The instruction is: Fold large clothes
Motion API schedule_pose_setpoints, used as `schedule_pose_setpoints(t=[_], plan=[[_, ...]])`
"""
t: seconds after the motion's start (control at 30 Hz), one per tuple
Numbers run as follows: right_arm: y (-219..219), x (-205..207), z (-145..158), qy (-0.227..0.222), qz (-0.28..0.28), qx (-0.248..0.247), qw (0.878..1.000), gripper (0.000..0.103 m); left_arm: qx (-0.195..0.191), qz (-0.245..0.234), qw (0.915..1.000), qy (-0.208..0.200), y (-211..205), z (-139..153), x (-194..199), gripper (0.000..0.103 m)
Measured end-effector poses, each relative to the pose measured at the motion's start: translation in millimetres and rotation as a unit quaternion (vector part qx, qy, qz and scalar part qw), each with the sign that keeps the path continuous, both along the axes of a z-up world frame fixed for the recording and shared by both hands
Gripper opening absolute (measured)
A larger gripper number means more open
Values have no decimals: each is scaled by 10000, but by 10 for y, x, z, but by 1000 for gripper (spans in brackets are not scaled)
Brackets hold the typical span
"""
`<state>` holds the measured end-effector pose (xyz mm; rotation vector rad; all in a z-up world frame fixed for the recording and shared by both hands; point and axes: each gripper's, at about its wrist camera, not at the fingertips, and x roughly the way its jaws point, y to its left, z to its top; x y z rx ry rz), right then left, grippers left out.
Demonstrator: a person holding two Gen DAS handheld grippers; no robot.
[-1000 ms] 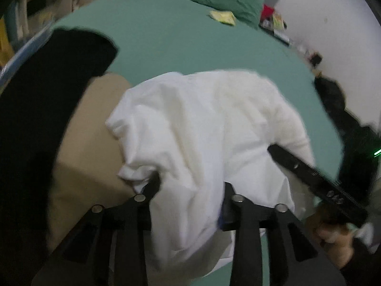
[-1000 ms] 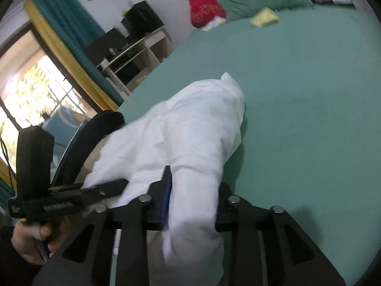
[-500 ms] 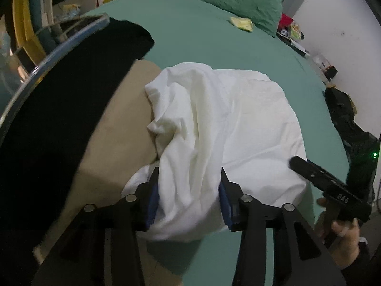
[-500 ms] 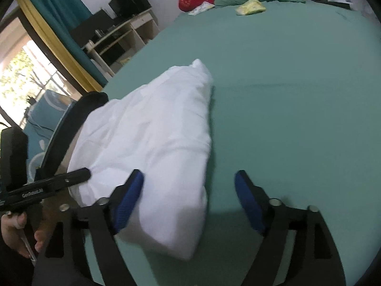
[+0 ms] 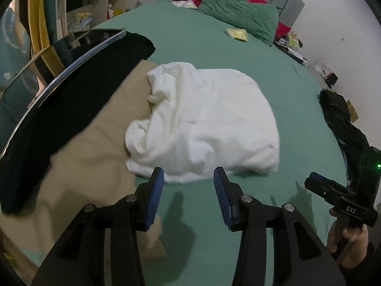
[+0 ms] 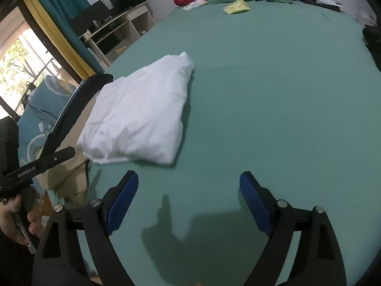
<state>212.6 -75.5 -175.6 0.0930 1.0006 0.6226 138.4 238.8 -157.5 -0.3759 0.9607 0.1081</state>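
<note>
the green bed sheet (image 5: 297, 124) fills most of both views; a tan cloth (image 5: 95, 147) lies at the left of the left wrist view with a black garment (image 5: 71, 90) above it; the folded white garment (image 5: 204, 124) rests at frame centre, its left edge on the tan cloth; the right gripper (image 6: 189, 202) has its fingers spread wide over bare sheet; the left gripper (image 5: 188, 197) is partly spread, nothing between its pads, the white garment just beyond.
</note>
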Motion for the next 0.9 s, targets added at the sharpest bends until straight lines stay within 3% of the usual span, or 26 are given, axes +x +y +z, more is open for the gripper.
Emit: schedule_pose_setpoints(t=[0.6,0.9], plan=[[-879,-752,332,-94,-385,-14,9992,87,-311,-341,9978,-470,-978,464,-521,46],[-1335,-983,693,-419,-642,22,9971,87,552,-487,9932,-899,-1639,954,-666,46]])
